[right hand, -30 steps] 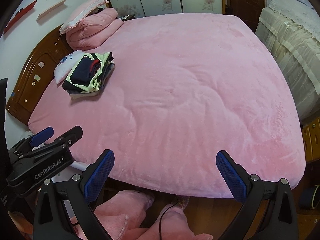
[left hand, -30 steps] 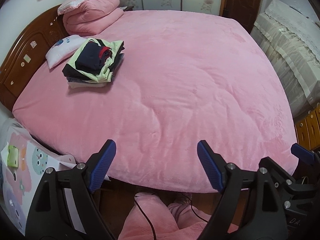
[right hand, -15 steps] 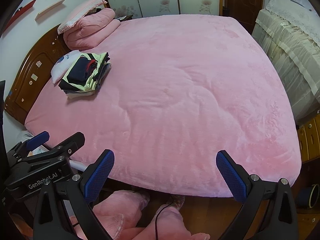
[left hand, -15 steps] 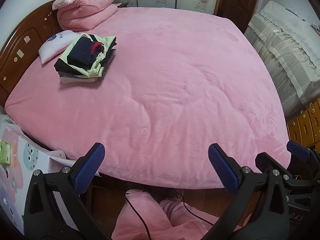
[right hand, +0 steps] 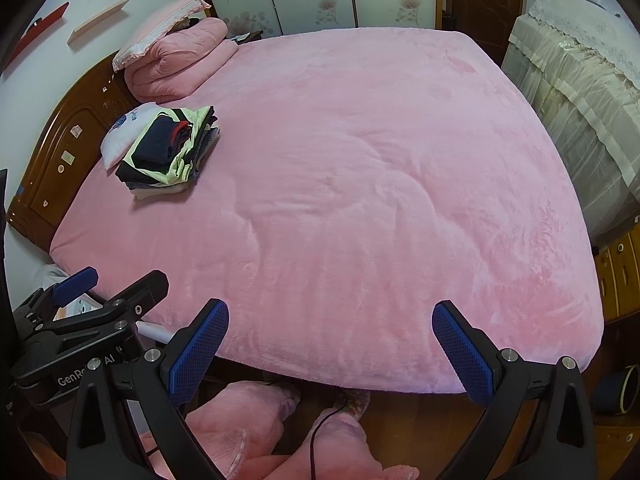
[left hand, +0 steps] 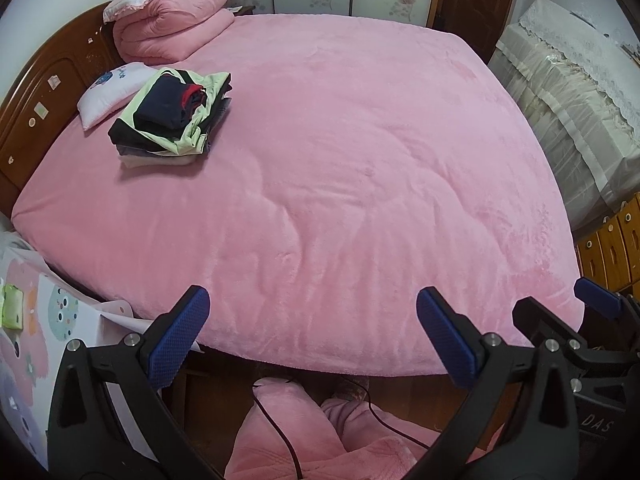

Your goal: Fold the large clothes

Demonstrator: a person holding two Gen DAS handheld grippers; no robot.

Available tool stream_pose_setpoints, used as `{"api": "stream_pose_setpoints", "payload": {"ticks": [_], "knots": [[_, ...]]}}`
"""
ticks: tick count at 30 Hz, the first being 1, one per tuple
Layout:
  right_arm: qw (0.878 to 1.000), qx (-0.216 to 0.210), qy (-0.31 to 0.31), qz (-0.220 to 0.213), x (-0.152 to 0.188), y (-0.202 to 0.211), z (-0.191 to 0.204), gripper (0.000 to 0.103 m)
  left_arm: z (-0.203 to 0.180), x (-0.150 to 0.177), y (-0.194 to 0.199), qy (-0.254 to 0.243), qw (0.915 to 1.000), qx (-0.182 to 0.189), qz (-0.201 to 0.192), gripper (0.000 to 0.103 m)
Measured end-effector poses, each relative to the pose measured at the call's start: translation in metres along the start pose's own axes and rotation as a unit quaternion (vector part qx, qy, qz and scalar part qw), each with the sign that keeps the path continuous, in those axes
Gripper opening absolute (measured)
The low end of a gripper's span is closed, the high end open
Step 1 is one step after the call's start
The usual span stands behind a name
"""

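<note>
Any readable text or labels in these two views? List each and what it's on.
"GenRo… AI", middle hidden: left tongs body, seen from the right wrist.
"DAS": right tongs body, seen from the left wrist.
Blue print on the white pillow: too blurred to read.
Stickers on the headboard: nothing readable.

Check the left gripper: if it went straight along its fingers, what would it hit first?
Most likely the fuzzy pink blanket over the bed, near its front edge. The open left gripper holds nothing and nothing lies between it and that surface. Depth is unclear, so the exact spot is a guess.
</note>
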State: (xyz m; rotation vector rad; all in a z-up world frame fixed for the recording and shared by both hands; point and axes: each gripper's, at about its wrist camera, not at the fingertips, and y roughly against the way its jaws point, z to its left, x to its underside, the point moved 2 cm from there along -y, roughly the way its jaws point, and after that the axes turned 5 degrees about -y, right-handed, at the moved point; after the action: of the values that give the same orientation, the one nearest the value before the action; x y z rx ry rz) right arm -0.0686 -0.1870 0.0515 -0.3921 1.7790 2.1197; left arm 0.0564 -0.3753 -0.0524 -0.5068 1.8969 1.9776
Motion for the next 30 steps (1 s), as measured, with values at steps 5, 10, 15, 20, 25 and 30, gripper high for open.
{"api": "stream_pose_setpoints", "payload": {"ticks": [5, 10, 15, 20, 25, 30], "knots": [[1.000, 0.001, -0.004, 0.001, -0.0008, 0.0001, -0.0010, 0.103, -0.0007, -0.0004, 0.0010, -0.008, 1.0000, -0.002, -0.001, 0.102], [1.000, 0.002, -0.005, 0.001, -0.0007, -0.0006, -0.0028, 0.103, 0.0008, -0.0030, 0.0011, -0.017, 0.9998, -0.003, -0.004, 0.102], [1.000, 0.001, -0.005, 0.003, -0.0003, -0.0015, -0.0027, 0.103, 0.0013, -0.0038, 0.0010, -0.018, 0.9998, -0.002, -0.003, 0.102], [1.000, 0.003, -0.004, 0.002, 0.0026, -0.0003, -0.0010, 0.103, 0.0035, -0.0058, 0.0010, -0.015, 0.9999, -0.003, -0.002, 0.102], [1.000, 0.006, -0.003, 0.004, 0.0039, -0.0018, 0.0023, 0.103, 0.0037, -0.0063, -0.0004, -0.016, 0.9999, -0.001, 0.002, 0.102], [1.000, 0.007, -0.006, 0.008, 0.0025, -0.0054, 0.0038, 0.103, 0.0043, -0.0071, -0.0013, -0.016, 0.9999, -0.001, 0.002, 0.102]]}}
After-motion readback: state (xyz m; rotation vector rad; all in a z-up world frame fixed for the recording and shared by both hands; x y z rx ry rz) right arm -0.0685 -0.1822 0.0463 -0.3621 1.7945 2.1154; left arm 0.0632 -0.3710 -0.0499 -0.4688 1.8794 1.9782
